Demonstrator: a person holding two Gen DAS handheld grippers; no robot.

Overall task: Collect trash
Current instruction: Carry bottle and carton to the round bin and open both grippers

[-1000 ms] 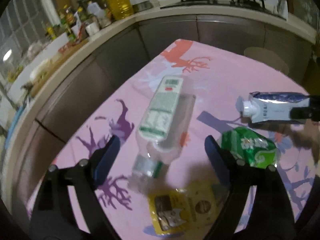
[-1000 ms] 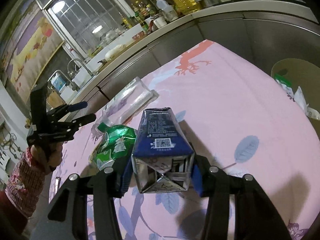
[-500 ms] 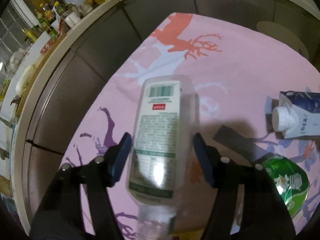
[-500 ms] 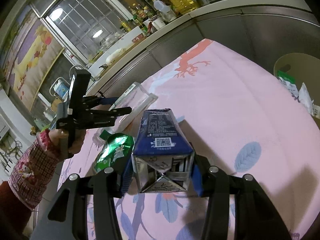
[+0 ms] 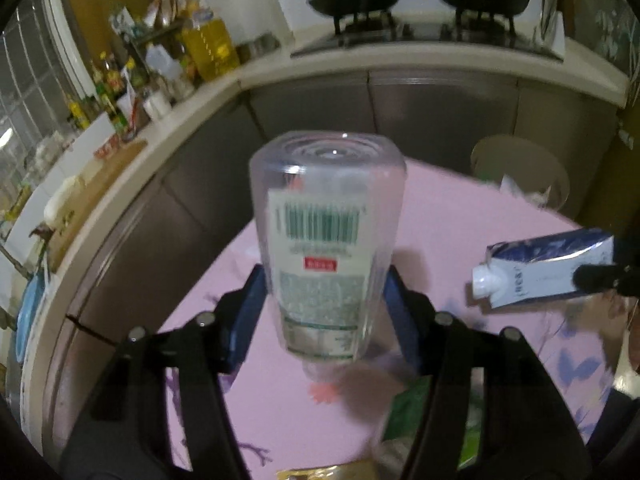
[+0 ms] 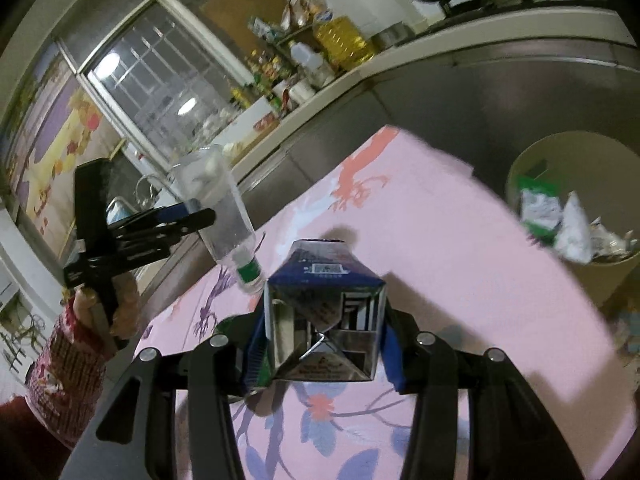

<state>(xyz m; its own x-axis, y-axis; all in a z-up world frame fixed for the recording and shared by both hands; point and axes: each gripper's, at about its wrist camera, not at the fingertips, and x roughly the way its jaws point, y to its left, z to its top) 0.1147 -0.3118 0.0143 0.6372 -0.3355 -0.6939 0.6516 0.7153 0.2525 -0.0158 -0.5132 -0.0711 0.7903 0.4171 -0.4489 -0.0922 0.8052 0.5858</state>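
Both of your grippers carry trash above the pink table

Left wrist view: your left gripper (image 5: 326,300) clamps the clear plastic bottle (image 5: 326,240) between its blue pads, base pointing away from you, neck hanging toward the pink tablecloth (image 5: 460,232) and clear of it (the label's barcode faces the camera); to the right, the blue carton (image 5: 548,276) sits in your other gripper, white cap toward the bottle, and a green wrapper (image 5: 412,412) lies blurred on the cloth below. Right wrist view: your right gripper (image 6: 322,344) grips the blue carton (image 6: 324,312) by its folded bottom end, off the cloth; your left hand (image 6: 120,304) holds the bottle (image 6: 216,208) at the left, cap end down, above the table edge, and the round bin (image 6: 560,168) with wrappers inside stands beyond the table's right side
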